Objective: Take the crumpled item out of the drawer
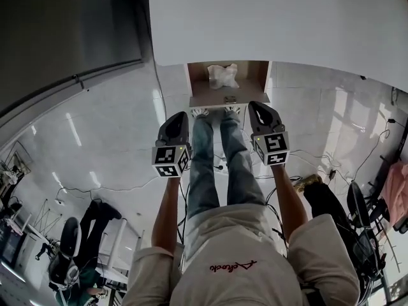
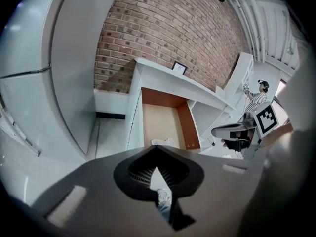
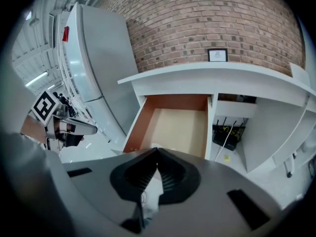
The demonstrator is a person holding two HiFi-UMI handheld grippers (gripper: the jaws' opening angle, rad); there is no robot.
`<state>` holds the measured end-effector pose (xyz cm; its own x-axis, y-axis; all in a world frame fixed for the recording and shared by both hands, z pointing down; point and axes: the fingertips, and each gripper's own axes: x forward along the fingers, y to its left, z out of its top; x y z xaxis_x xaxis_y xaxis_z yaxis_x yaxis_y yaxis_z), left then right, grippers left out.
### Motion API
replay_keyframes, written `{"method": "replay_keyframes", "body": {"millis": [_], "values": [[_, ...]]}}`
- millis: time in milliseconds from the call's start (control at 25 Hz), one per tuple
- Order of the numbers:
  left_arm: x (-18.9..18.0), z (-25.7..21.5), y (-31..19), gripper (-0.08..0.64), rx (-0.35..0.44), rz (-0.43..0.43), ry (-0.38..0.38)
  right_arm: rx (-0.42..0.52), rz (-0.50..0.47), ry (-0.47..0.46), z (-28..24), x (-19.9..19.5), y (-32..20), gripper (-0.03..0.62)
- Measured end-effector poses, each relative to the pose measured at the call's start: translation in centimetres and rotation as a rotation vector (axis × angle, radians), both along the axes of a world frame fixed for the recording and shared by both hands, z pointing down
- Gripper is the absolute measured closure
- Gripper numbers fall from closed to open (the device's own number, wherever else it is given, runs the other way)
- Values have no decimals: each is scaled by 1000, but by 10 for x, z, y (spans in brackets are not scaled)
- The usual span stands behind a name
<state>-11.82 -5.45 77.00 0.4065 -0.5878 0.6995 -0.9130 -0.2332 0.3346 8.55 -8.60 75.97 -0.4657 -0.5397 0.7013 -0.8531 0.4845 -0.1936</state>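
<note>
A crumpled white item [image 1: 223,76] lies in the open wooden drawer [image 1: 258,74] under the white tabletop [image 1: 287,18], toward its front. Both grippers hover side by side in front of the drawer, above the person's legs and apart from the item. My left gripper [image 1: 180,115] is shut, tips touching, with nothing between them. My right gripper [image 1: 255,105] is shut and empty too. In the left gripper view the item [image 2: 162,142] peeks just above the jaw tips, inside the drawer [image 2: 192,128]. The right gripper view shows the drawer [image 3: 141,125], its front end hidden by the jaws.
A white fridge [image 3: 101,73] stands left of the drawer unit, against a brick wall [image 3: 207,19]. Cables and a dark box [image 3: 228,135] sit in the open bay right of the drawer. Chairs and cables [image 1: 357,203] lie on the floor behind.
</note>
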Motion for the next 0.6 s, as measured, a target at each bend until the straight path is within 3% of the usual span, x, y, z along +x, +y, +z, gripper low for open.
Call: {"method": "replay_keyframes", "body": {"millis": [600], "values": [[-2,37,1,551,-5,-33,18,49,-64,9,37,-19,-66,580]]}}
